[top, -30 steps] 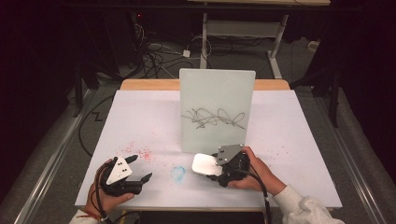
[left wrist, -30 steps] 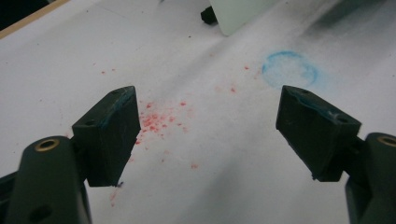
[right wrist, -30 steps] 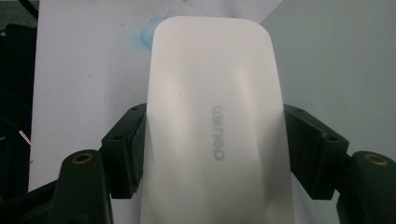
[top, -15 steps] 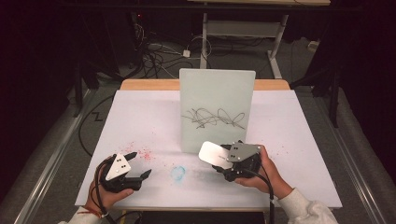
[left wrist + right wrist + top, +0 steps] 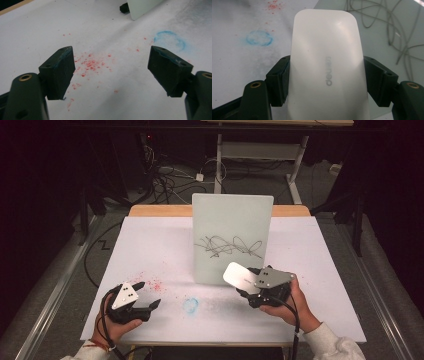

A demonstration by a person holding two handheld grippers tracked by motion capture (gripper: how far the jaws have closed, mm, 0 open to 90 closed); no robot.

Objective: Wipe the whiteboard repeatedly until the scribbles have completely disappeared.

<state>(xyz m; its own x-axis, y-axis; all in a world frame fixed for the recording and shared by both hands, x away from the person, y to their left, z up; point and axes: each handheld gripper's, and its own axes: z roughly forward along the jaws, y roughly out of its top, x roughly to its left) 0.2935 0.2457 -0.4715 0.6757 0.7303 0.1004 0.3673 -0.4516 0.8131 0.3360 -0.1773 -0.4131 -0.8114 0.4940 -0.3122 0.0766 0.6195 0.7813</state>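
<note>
The right tongs (image 5: pixel 327 82) clamp a white eraser (image 5: pixel 327 62) by its long sides; the right gripper view shows grey lettering on its back, unreadable in the high view, where it sits right of centre, long axis slanting up-left toward the upright whiteboard (image 5: pixel 232 237) with black scribbles. The left tongs (image 5: pixel 111 72) gape wide over red specks (image 5: pixel 91 65) on the table (image 5: pixel 150 245), lower left. A blue ring smudge (image 5: pixel 190 305) lies between the tongs.

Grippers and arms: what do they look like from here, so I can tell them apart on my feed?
Both the left gripper and right gripper are black, each topped by a grey three-cornered plate and trailing a black cable. Blocky jaw pads. The right arm wears a light sleeve.
</note>
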